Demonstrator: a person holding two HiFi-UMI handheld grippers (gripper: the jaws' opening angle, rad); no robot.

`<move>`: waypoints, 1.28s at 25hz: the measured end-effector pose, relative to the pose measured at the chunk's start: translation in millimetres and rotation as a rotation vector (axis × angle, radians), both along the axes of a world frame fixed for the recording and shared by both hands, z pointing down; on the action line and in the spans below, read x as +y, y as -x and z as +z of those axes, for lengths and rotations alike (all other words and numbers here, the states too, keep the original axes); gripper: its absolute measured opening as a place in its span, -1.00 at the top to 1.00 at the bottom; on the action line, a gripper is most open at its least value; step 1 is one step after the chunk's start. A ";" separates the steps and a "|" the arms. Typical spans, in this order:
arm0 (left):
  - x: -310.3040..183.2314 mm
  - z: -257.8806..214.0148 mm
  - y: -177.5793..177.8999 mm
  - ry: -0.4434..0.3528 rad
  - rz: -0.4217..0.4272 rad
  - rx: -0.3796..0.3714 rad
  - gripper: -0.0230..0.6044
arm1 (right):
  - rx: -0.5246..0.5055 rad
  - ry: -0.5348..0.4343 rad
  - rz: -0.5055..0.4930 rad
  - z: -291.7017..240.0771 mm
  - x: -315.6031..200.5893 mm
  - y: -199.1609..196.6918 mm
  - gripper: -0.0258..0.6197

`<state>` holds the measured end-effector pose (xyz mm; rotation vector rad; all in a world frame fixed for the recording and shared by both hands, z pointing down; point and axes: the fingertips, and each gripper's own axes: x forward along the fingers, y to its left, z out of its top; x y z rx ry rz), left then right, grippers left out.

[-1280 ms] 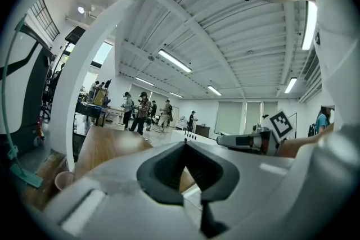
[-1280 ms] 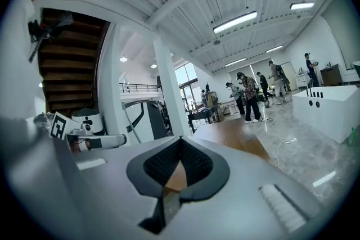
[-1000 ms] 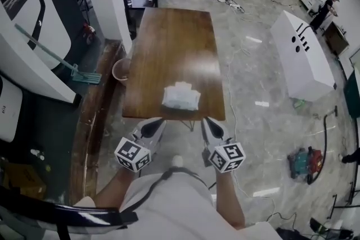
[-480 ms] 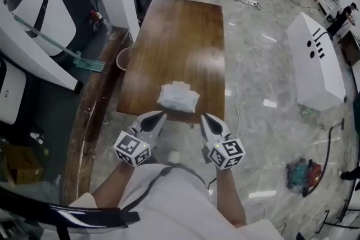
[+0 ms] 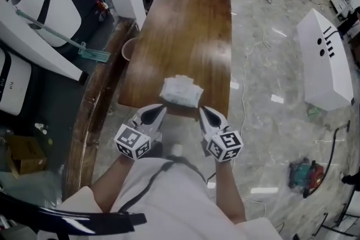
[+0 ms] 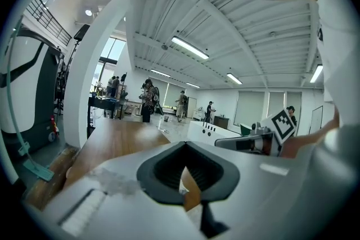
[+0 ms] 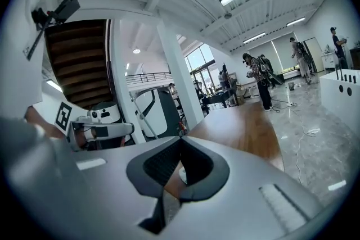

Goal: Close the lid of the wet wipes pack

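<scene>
Left gripper (image 5: 156,112), right gripper (image 5: 203,112): fingers (image 7: 160,168) together, seemingly empty.

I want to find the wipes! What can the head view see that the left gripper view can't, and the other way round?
Only the head view clearly shows the pack of wipes. It lies near the close edge of the table, just ahead of the left tongs and the right tongs, and neither touches it. Only the left gripper view shows the ceiling lights; I can't make out the pack there. Both views show the brown table and the marker cube on the right tongs.
</scene>
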<state>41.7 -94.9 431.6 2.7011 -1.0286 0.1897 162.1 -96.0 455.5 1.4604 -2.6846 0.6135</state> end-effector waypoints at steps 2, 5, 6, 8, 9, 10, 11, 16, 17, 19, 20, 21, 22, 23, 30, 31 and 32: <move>-6.1 6.1 2.3 0.007 -0.012 -0.017 0.92 | 0.018 0.006 -0.011 7.4 -5.7 4.4 0.89; -14.9 12.5 4.8 0.018 -0.013 -0.029 0.92 | 0.043 0.015 -0.018 16.9 -14.8 9.9 0.89; -18.2 13.7 5.0 0.020 -0.009 -0.029 0.92 | 0.049 0.019 -0.021 19.8 -18.3 11.3 0.89; -24.7 16.9 5.4 0.026 0.001 -0.027 0.92 | 0.061 0.028 -0.026 26.3 -25.3 14.5 0.89; -27.9 19.7 5.9 0.031 0.007 -0.027 0.92 | 0.068 0.033 -0.028 29.9 -29.0 16.4 0.89; -31.3 23.2 6.6 0.037 0.012 -0.027 0.92 | 0.076 0.038 -0.029 33.5 -32.9 18.3 0.89; -34.9 26.6 7.4 0.044 0.018 -0.027 0.92 | 0.083 0.043 -0.030 36.7 -37.2 20.1 0.89; -52.4 42.8 9.1 0.077 0.050 -0.021 0.92 | 0.105 0.067 -0.025 51.0 -57.6 26.8 0.89; -55.8 46.8 9.8 0.084 0.056 -0.021 0.92 | 0.109 0.073 -0.024 54.3 -61.9 28.3 0.89; -63.3 55.7 10.8 0.103 0.068 -0.020 0.91 | 0.121 0.088 -0.025 61.5 -71.2 30.2 0.89; -66.9 59.7 10.8 0.114 0.075 -0.018 0.92 | 0.127 0.095 -0.023 65.1 -75.7 30.2 0.89; -69.8 63.1 10.7 0.124 0.082 -0.015 0.92 | 0.132 0.102 -0.020 68.2 -79.7 29.9 0.89; -72.2 66.3 11.0 0.132 0.088 -0.012 0.92 | 0.136 0.109 -0.016 71.1 -83.1 29.8 0.89; -74.8 69.4 11.8 0.140 0.094 -0.011 0.92 | 0.138 0.116 -0.013 73.6 -86.6 30.0 0.89; -96.4 92.8 14.1 0.178 0.126 -0.023 0.92 | 0.171 0.148 -0.001 91.3 -111.2 30.7 0.89; -98.7 96.3 14.2 0.184 0.131 -0.024 0.92 | 0.179 0.155 -0.003 95.3 -113.8 31.4 0.89; -100.6 99.9 13.8 0.191 0.136 -0.024 0.92 | 0.187 0.161 -0.004 99.3 -116.4 32.0 0.89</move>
